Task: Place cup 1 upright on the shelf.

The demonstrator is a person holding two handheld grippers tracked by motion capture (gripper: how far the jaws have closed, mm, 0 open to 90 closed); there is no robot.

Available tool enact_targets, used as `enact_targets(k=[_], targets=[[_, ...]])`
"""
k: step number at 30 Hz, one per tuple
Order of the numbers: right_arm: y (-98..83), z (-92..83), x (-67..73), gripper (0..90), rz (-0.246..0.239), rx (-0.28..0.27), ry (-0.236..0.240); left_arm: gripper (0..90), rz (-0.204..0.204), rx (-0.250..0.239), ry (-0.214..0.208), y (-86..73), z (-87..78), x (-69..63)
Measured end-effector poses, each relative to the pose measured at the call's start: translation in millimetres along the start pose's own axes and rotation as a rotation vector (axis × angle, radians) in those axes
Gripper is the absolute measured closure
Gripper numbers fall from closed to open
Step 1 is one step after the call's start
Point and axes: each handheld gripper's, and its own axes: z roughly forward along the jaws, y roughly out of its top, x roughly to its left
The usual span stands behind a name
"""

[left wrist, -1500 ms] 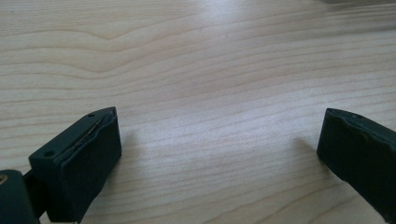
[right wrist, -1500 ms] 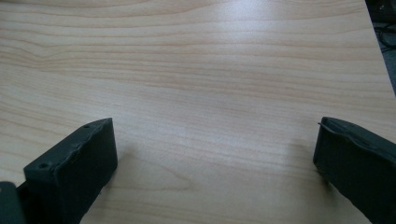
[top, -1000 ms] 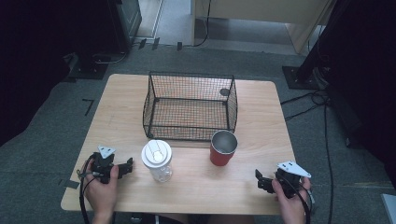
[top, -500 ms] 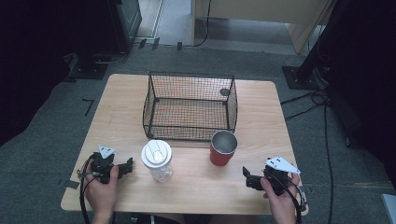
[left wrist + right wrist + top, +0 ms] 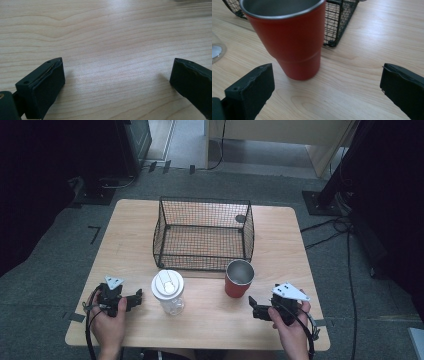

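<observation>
A red tumbler point(image 5: 238, 278) with a steel inside stands upright on the wooden table point(image 5: 280, 235), just in front of a black wire basket point(image 5: 202, 255). To its left stands a clear cup with a white lid point(image 5: 168, 291). My right gripper point(image 5: 253, 308) is open, low over the table, right of and nearer than the tumbler, and points at it. In the right gripper view the tumbler point(image 5: 292, 47) rises close ahead, left of the middle between the open jaws point(image 5: 327, 71). Left of the lidded cup my left gripper point(image 5: 136, 299) is open, with bare wood between its jaws point(image 5: 117, 67).
The basket point(image 5: 337, 22) looks empty and takes up the table's middle and back. The clear cup's base point(image 5: 217, 50) shows at the left edge of the right gripper view. Bare wood lies on both sides of the basket and along the front edge. Cables and stands are on the floor around.
My right gripper has moved left along the front of the table, toward the red tumbler. The left gripper, the two cups and the basket have stayed put.
</observation>
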Motion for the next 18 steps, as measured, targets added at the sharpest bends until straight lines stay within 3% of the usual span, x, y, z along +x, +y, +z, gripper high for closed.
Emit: enact_targets(k=[18], targets=[[16.2,23.9,24.7,0.0,-0.021,-0.014,0.049,0.4,0.001,0.0,0.0,0.0,0.0,0.0]])
